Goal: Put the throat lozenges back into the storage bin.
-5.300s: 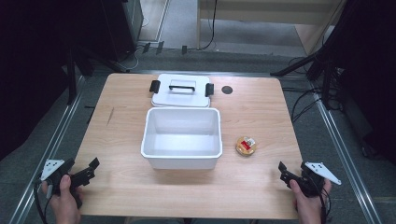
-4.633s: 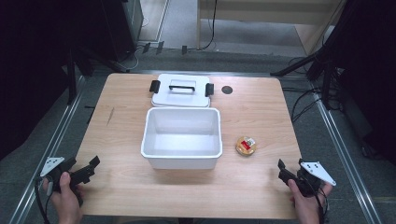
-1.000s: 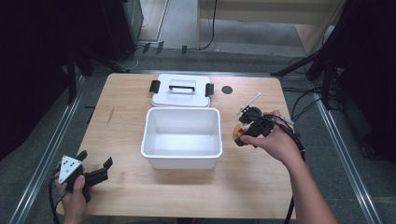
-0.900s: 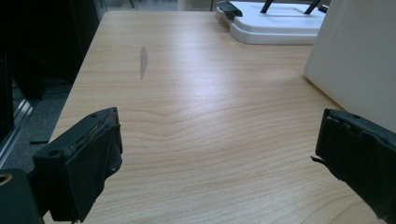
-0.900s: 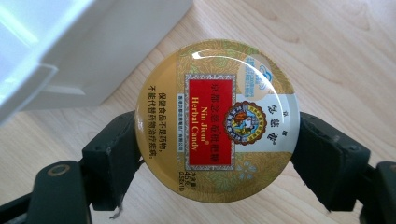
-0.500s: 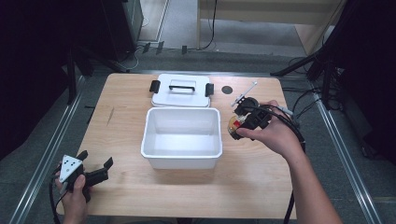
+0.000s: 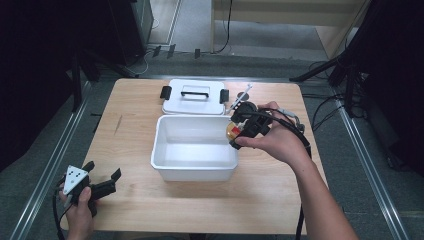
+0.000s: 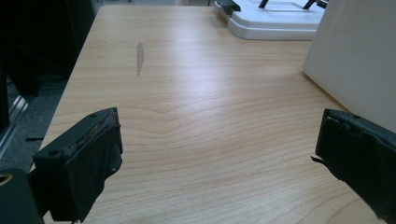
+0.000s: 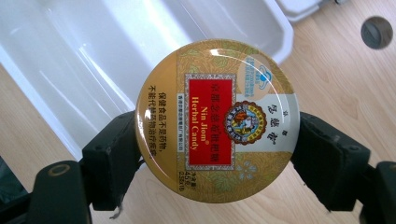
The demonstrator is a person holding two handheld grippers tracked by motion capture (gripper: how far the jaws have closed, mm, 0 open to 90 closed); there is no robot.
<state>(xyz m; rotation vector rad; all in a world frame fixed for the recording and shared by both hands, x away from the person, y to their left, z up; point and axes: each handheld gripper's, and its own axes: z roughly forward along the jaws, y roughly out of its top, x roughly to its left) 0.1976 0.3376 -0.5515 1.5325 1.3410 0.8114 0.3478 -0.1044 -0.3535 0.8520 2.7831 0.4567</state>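
Note:
A round gold candy tin (image 9: 217, 120) with a red label is clamped between the jaws of my right gripper (image 7: 237, 131). In the high view the candy tin (image 7: 231, 132) hangs over the right rim of the white open bin (image 7: 165, 159) at mid-table. The bin's inside (image 9: 116, 51) lies below and beyond the tin in the right gripper view. My left gripper (image 7: 104, 182) rests open at the table's front left corner, its jaws wide apart over bare wood (image 8: 205, 121), with nothing between them.
The bin's white lid (image 7: 195, 97) with a black handle and black side clips lies flat behind the bin. A small dark round hole (image 9: 376, 32) sits in the tabletop to the right of the lid. Cables trail from both grippers.
My right gripper came from the front right corner to the tin beside the bin, shut on it, lifted it, and carried it left to the bin's right rim. The left gripper shifted slightly.

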